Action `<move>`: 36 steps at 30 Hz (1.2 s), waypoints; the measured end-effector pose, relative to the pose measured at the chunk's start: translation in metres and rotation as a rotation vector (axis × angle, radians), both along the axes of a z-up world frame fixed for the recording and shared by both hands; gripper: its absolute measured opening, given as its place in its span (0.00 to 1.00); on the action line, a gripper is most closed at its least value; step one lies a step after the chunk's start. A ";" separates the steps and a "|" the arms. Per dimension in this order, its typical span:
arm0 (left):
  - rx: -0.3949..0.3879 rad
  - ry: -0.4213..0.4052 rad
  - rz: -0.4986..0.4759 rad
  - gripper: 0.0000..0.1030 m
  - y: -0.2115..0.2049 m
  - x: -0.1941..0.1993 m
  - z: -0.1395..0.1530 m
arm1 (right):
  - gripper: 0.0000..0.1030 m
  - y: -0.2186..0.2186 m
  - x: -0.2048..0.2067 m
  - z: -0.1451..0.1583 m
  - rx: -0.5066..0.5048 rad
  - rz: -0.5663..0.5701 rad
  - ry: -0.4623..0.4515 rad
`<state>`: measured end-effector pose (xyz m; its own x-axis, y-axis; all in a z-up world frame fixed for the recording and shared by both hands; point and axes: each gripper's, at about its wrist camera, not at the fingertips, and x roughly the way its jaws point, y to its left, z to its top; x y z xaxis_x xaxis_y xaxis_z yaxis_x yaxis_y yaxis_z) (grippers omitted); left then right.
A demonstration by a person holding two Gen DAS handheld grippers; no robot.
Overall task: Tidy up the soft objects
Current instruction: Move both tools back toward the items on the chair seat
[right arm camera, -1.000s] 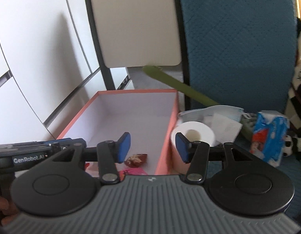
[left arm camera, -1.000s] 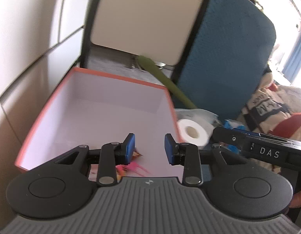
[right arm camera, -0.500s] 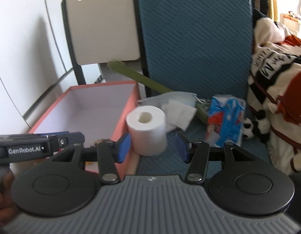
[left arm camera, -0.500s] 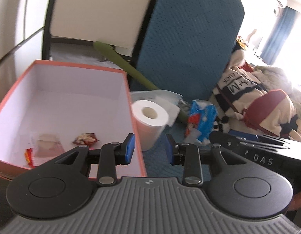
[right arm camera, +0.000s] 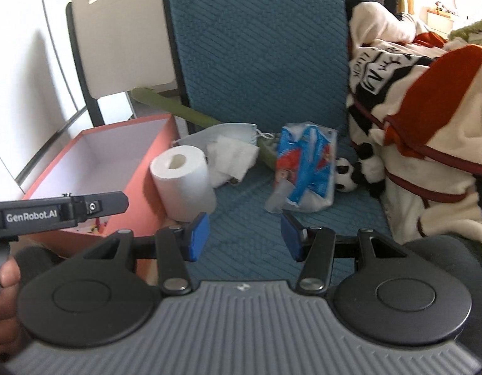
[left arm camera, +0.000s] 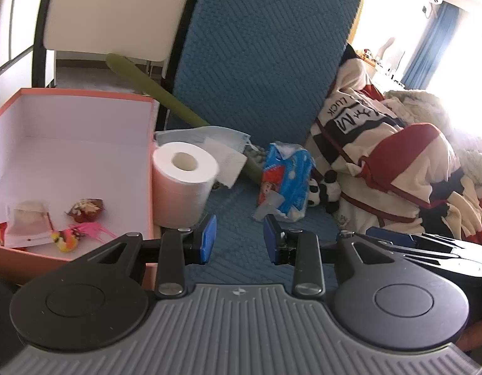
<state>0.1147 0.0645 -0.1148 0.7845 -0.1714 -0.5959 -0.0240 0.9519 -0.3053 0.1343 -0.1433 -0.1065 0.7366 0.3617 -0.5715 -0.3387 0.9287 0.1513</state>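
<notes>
Both grippers hover over a blue seat, neither holding anything. The left gripper has its jaws partly spread, with only seat fabric between them; the right gripper stands wider apart, likewise empty. A toilet roll stands upright on the seat, touching the outer wall of an orange box. Just beside the roll lie a crumpled tissue and a pale blue mask. A blue tissue pack lies near the middle of the seat, with a small panda toy beside it, against a striped blanket. Inside the box sit a white packet, a red wrapper and a pink-and-yellow trinket. A green rod leans behind the box.
</notes>
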 end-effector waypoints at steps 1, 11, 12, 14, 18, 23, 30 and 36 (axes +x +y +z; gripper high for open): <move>-0.001 0.001 -0.005 0.37 -0.004 0.001 -0.001 | 0.52 -0.005 -0.001 0.000 -0.001 -0.003 -0.002; 0.003 0.008 -0.071 0.37 -0.050 0.008 -0.004 | 0.52 -0.050 -0.005 -0.006 0.004 -0.057 -0.013; 0.004 0.009 -0.078 0.37 -0.055 0.009 -0.005 | 0.52 -0.054 -0.005 -0.007 0.005 -0.063 -0.012; 0.004 0.012 -0.091 0.37 -0.062 0.010 -0.007 | 0.52 -0.062 -0.006 -0.010 0.000 -0.079 -0.010; 0.013 0.018 -0.100 0.37 -0.073 0.013 -0.011 | 0.52 -0.077 -0.004 -0.018 0.005 -0.100 0.009; 0.011 0.025 -0.089 0.46 -0.077 0.020 -0.016 | 0.52 -0.081 0.002 -0.022 0.030 -0.096 0.013; 0.040 0.036 -0.069 0.46 -0.078 0.043 -0.029 | 0.52 -0.079 0.029 -0.030 0.052 -0.111 0.028; 0.054 0.071 -0.047 0.46 -0.079 0.072 -0.046 | 0.52 -0.070 0.073 -0.034 0.048 -0.108 0.022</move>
